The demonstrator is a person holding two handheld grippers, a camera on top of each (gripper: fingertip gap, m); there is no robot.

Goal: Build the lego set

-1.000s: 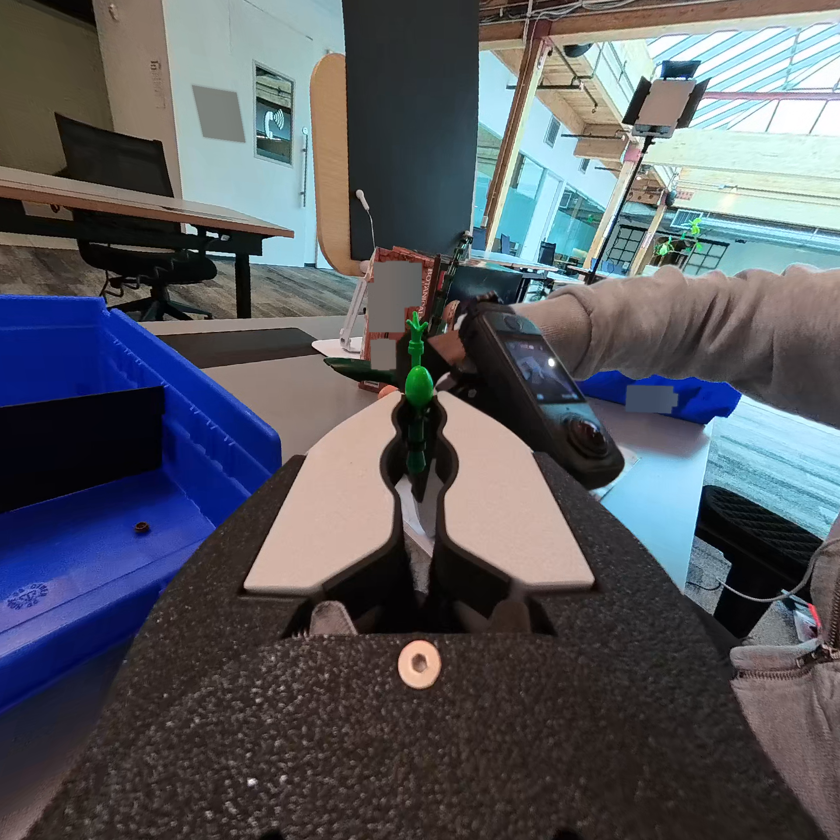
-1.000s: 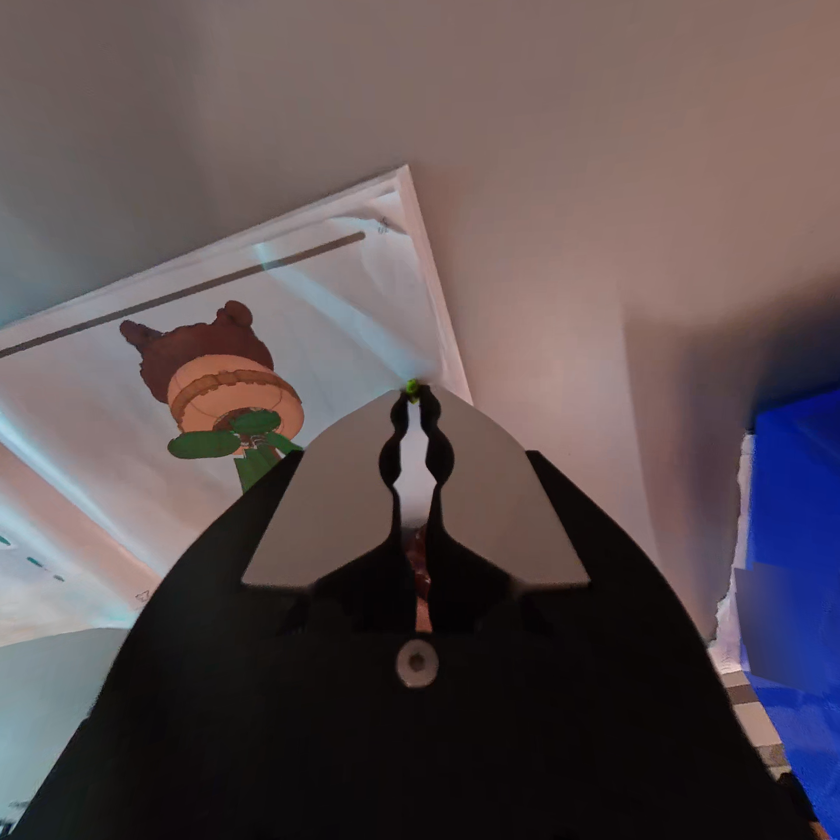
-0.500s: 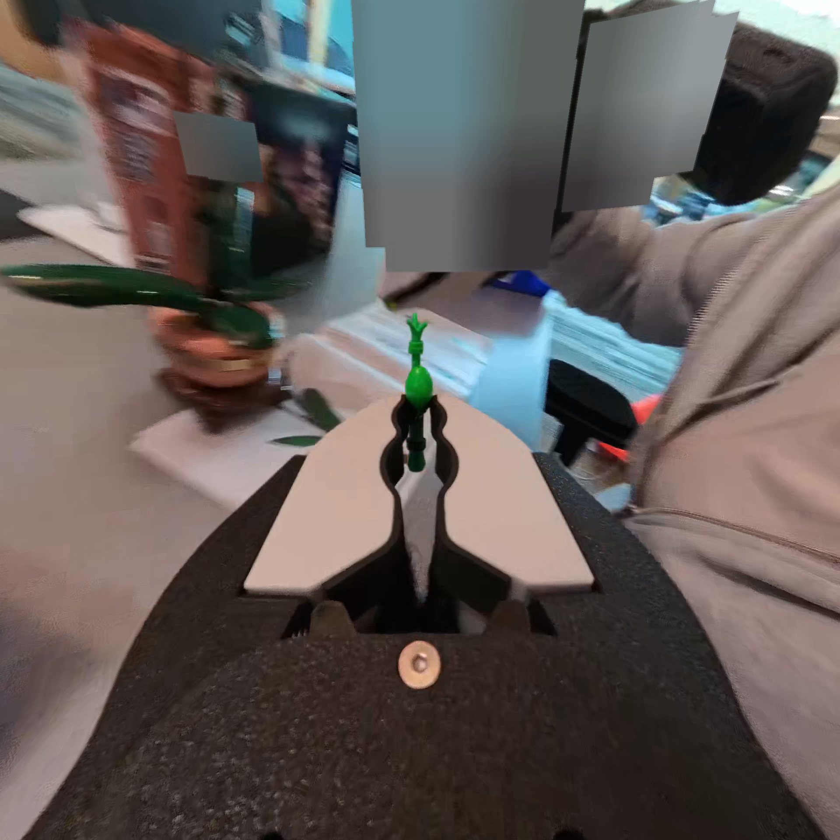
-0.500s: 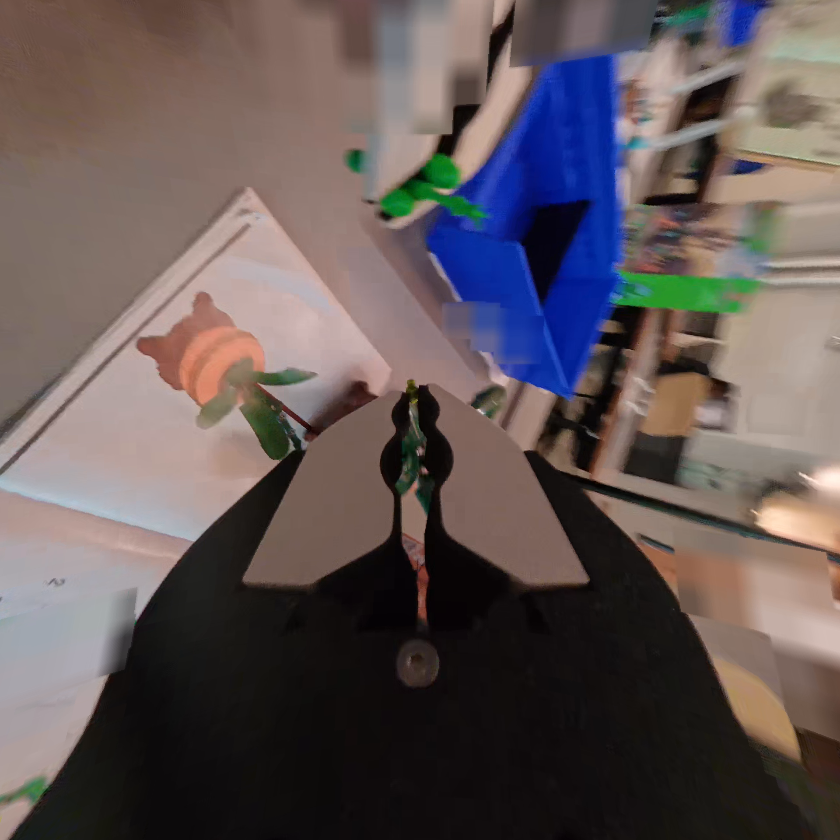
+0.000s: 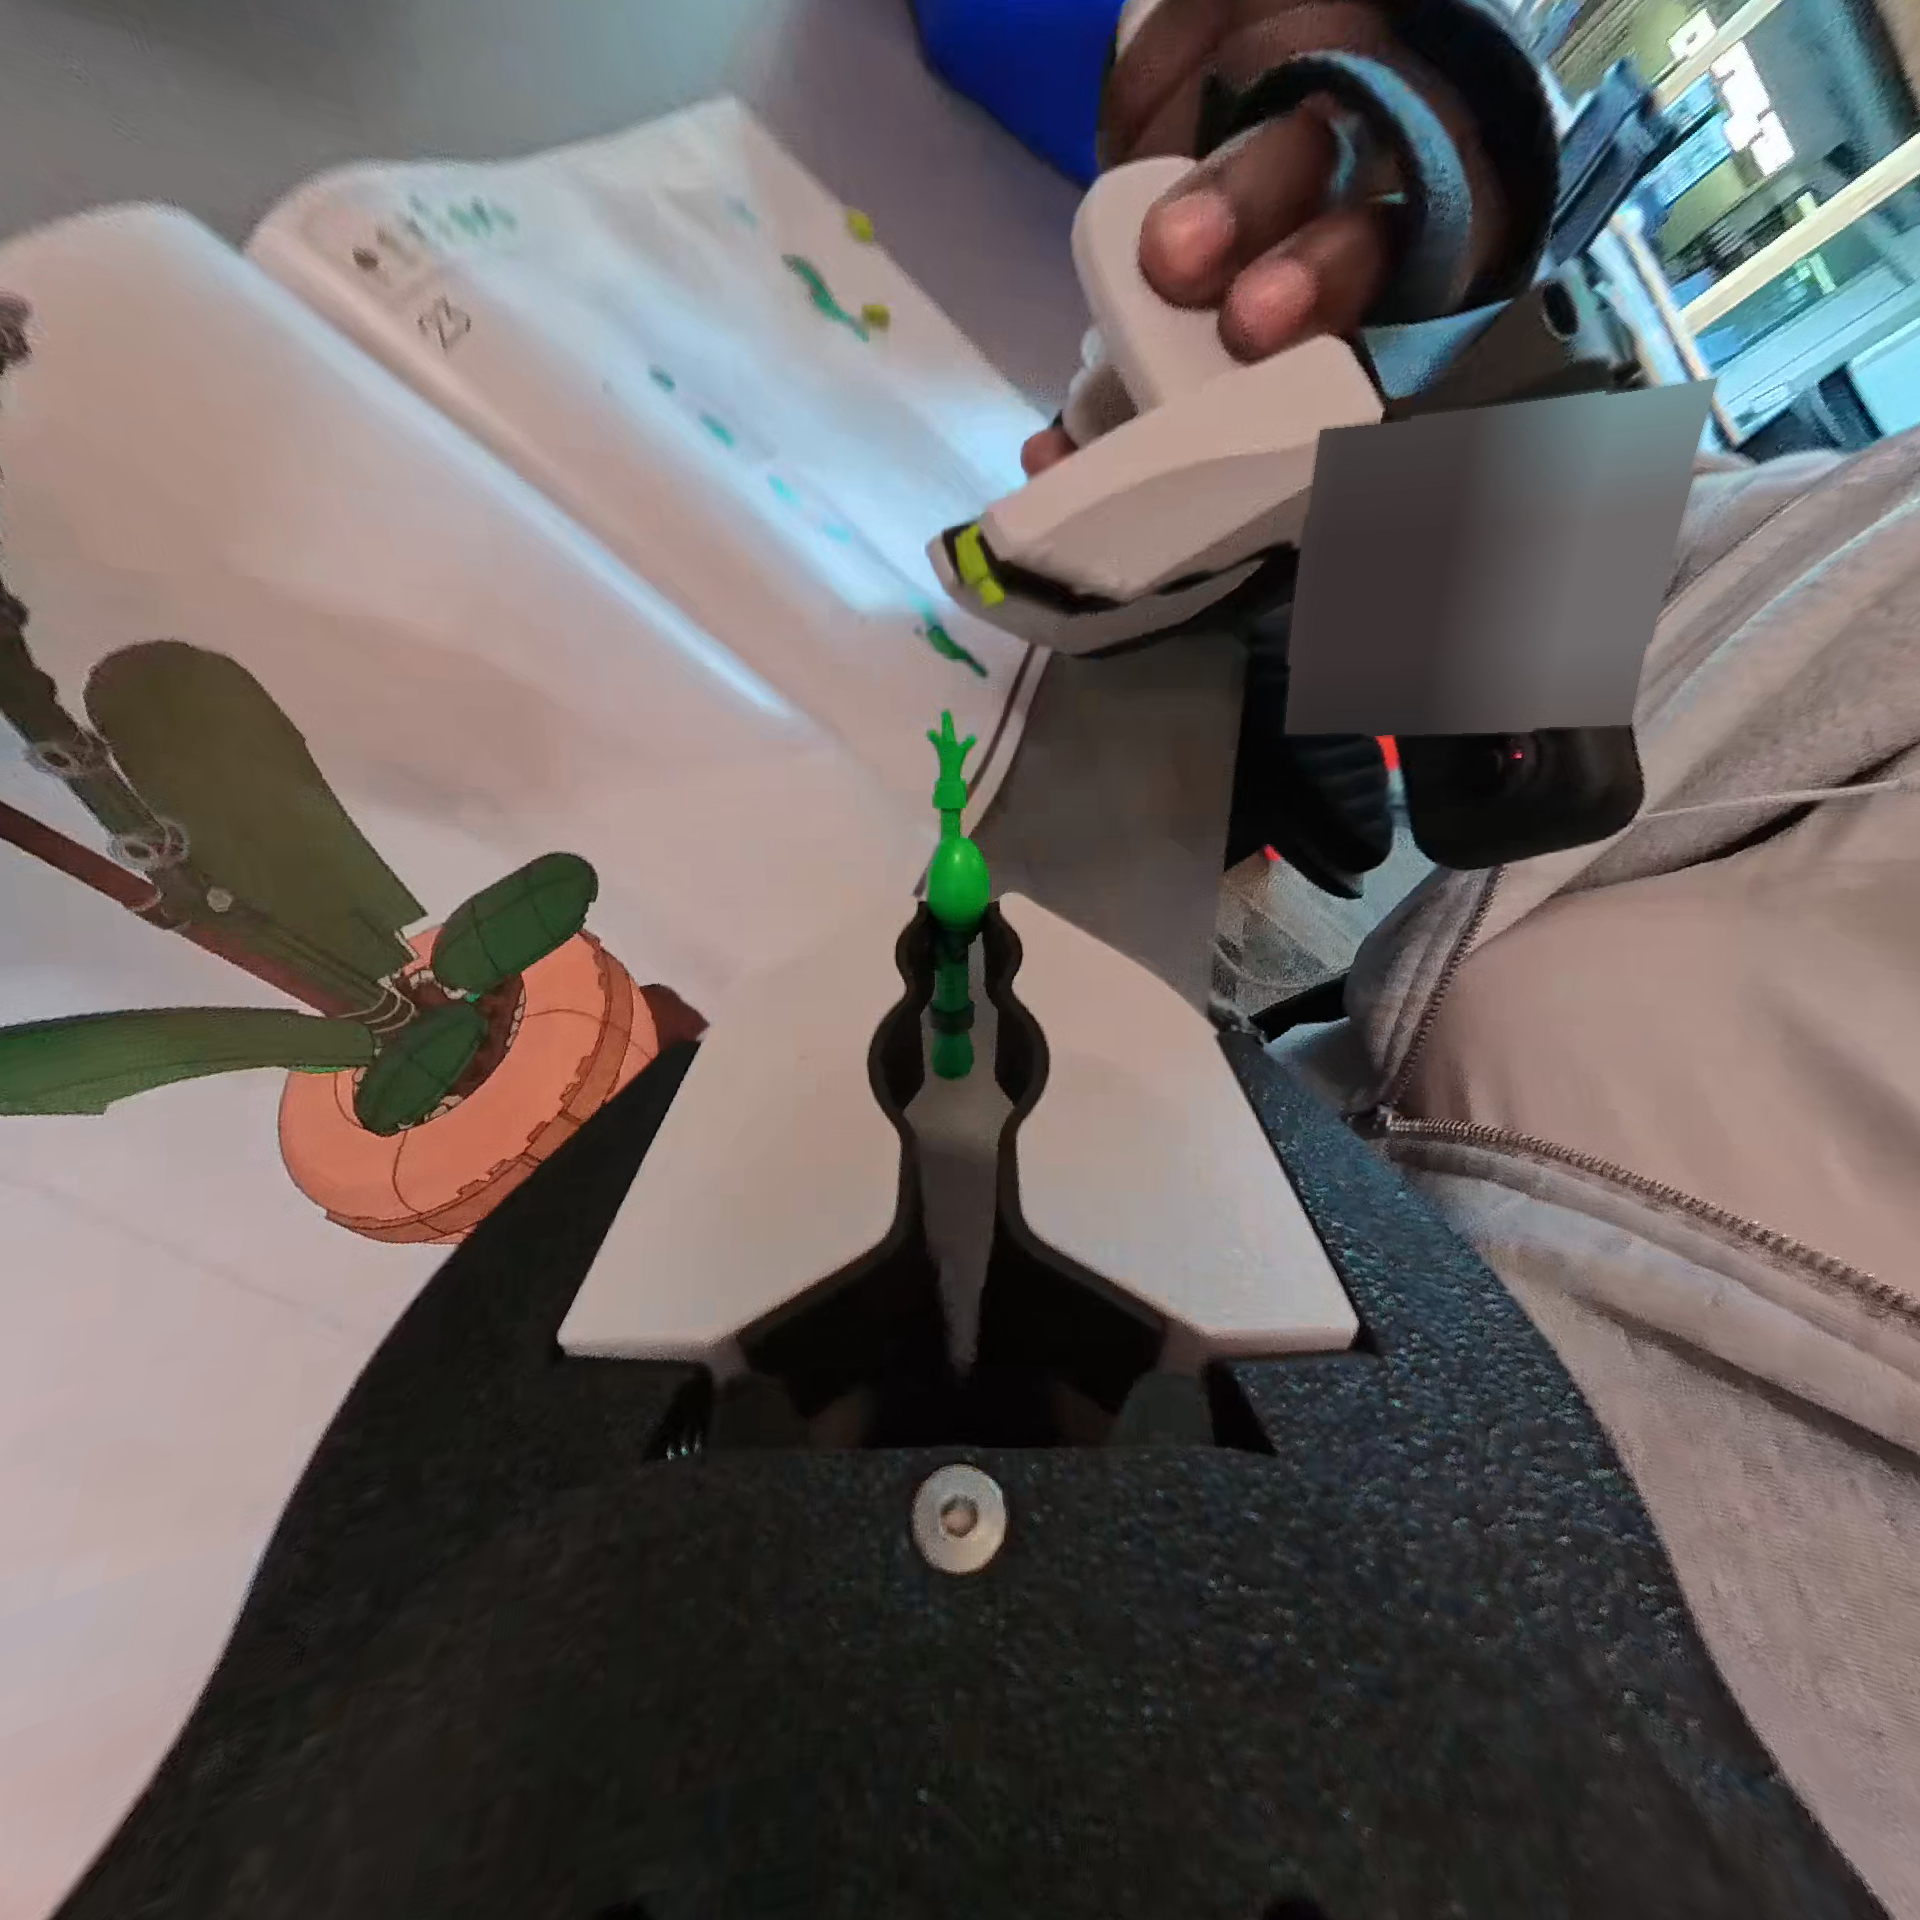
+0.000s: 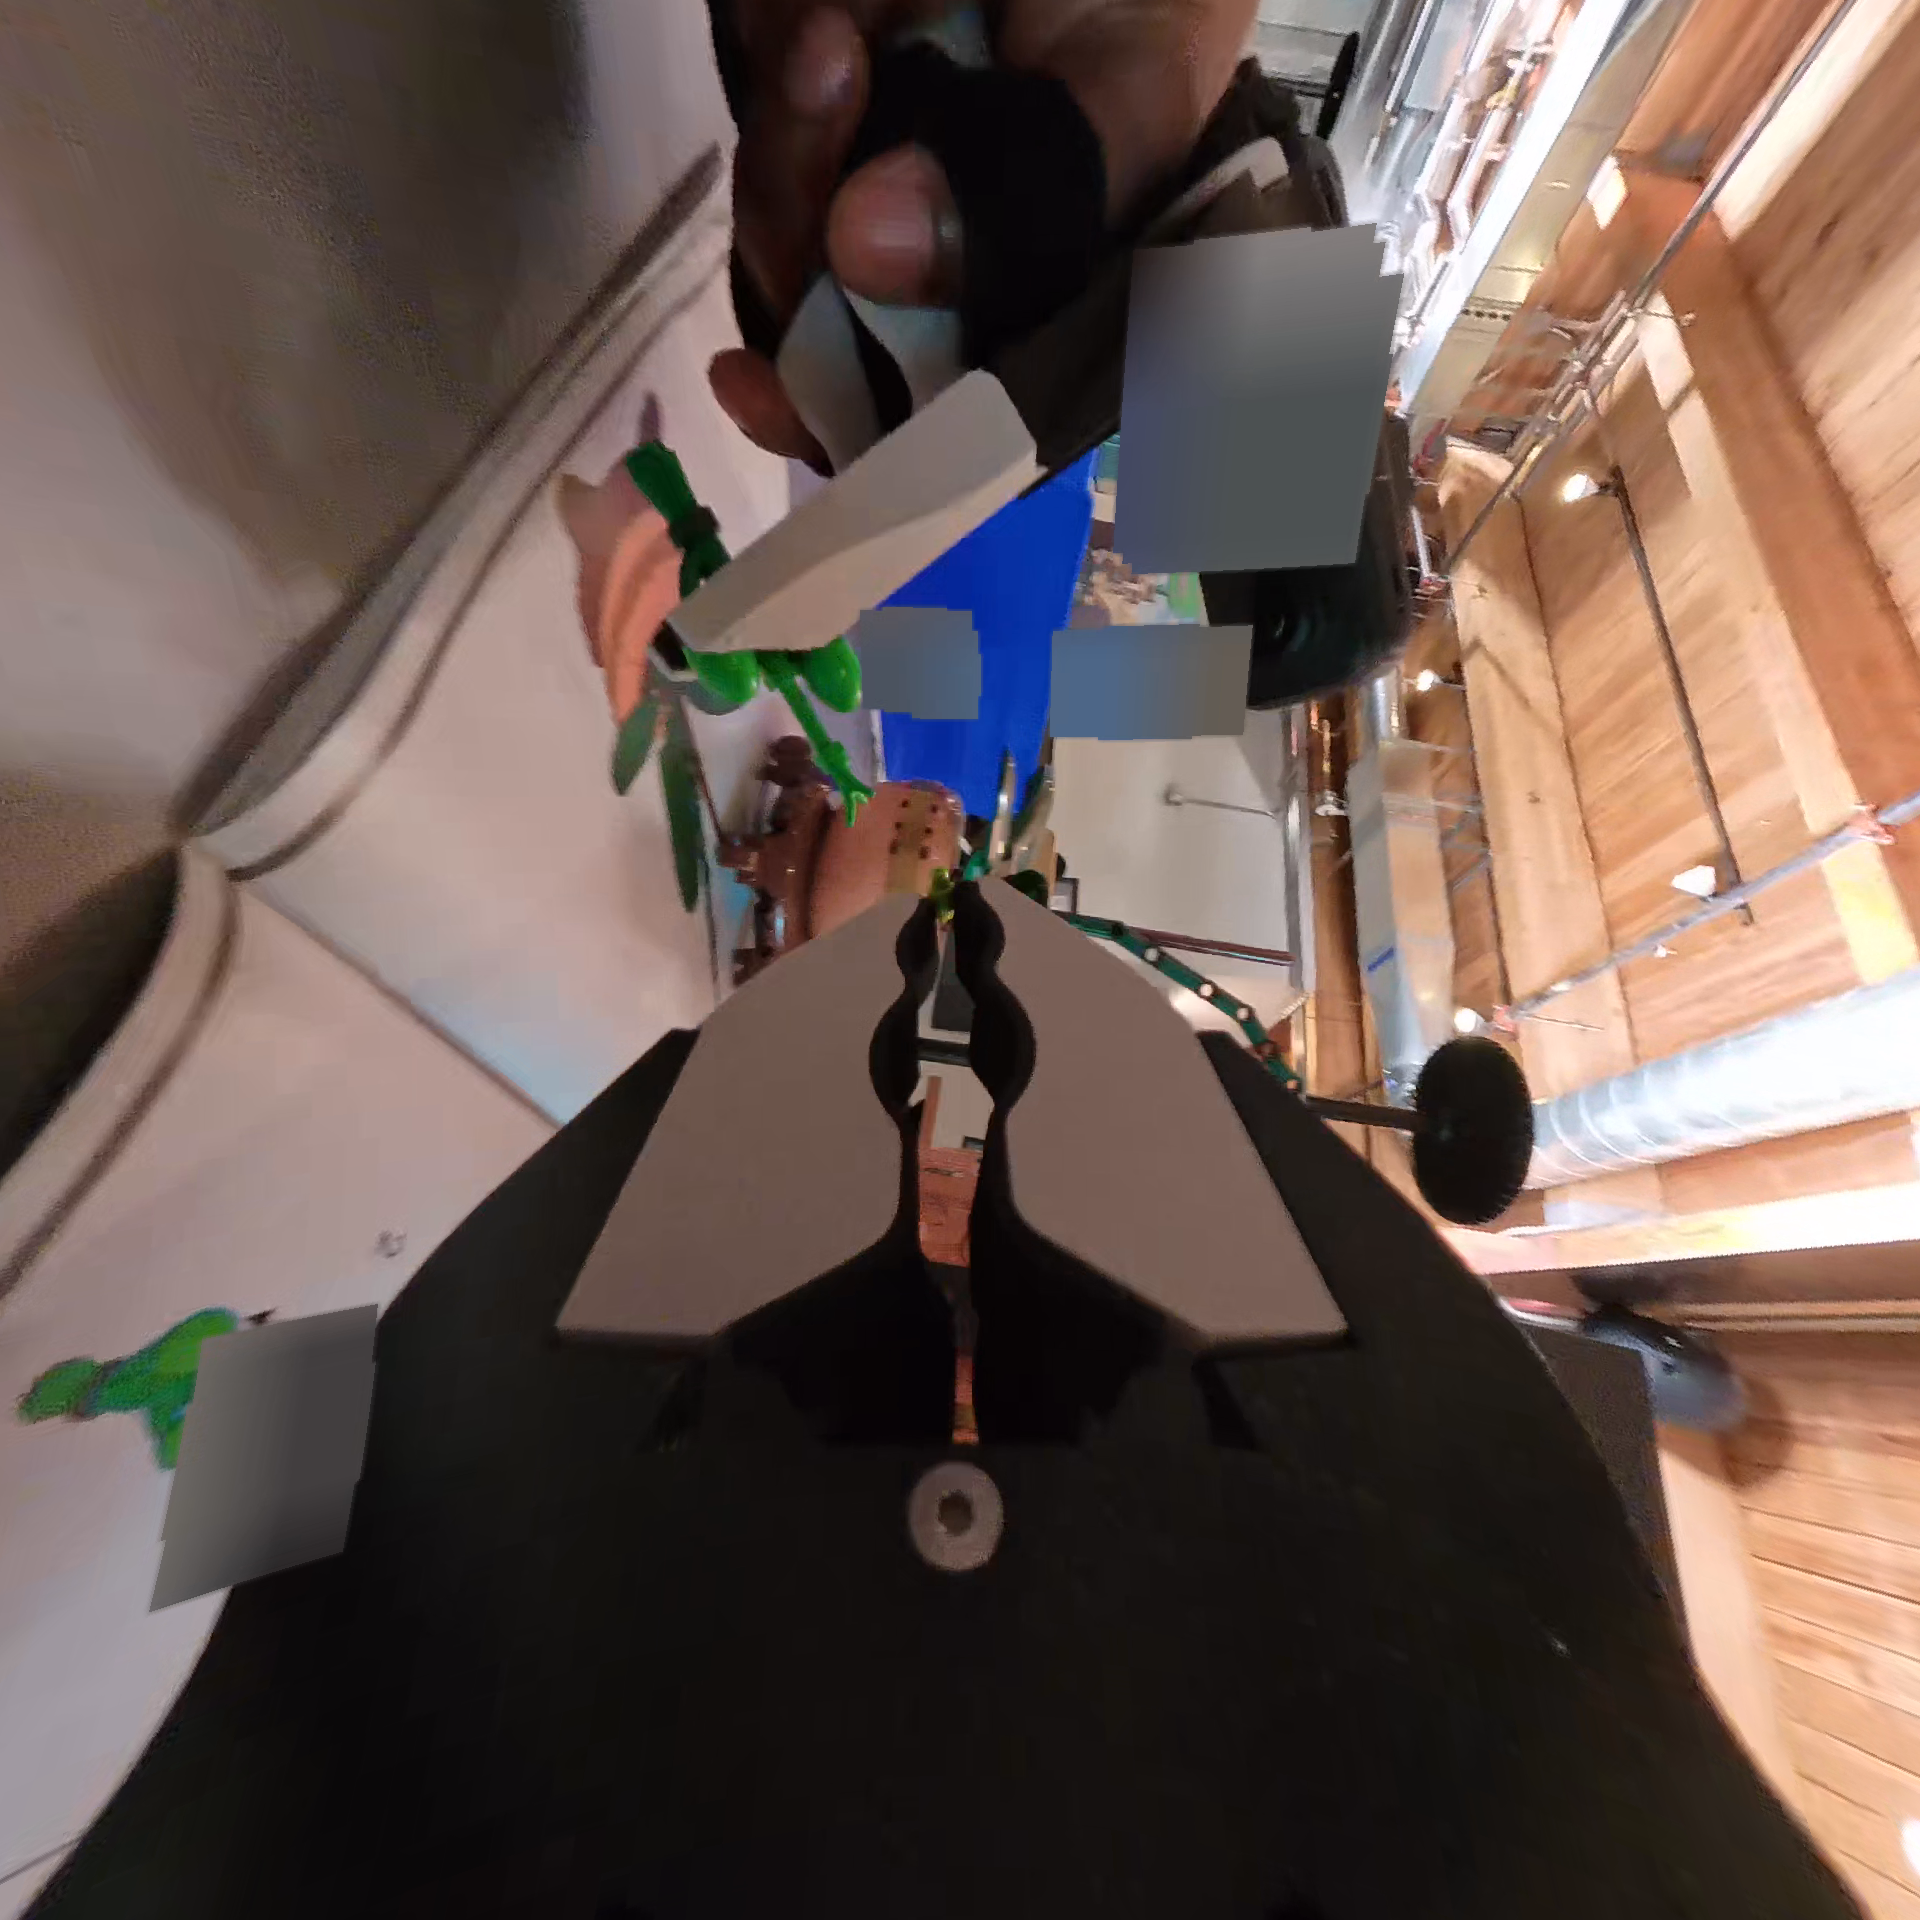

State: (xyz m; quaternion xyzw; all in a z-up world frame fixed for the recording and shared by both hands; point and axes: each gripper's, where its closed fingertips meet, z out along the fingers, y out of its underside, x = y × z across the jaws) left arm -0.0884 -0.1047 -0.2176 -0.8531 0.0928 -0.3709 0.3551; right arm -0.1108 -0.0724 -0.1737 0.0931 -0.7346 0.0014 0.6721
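Observation:
My left gripper [image 5: 954, 916] is shut on a bright green stem piece [image 5: 954, 878] with an oval bud and a forked tip that points forward. My right gripper [image 6: 943, 906] is shut on a tiny lime-yellow piece [image 6: 943, 891] at its fingertips. In the left wrist view the right gripper [image 5: 961, 569] hangs just above and beyond the stem, with the lime piece [image 5: 974, 561] showing at its tip. In the right wrist view the left gripper [image 6: 681, 639] shows ahead with the green stem [image 6: 805, 717]. The two pieces are apart.
An open instruction booklet [image 5: 540, 540] with a drawing of a potted plant lies on the table under both grippers. A brown and tan lego pot build [image 6: 883, 831] stands beyond, with a blue bin [image 6: 997, 582] behind it. A person's grey sleeve [image 5: 1662, 1039] is at the right. The grippers' ends are close to 5 centimeters from one another.
Both grippers have swung in over the booklet and come close together, tips facing. Each still holds its piece: the left the green stem, the right the lime piece.

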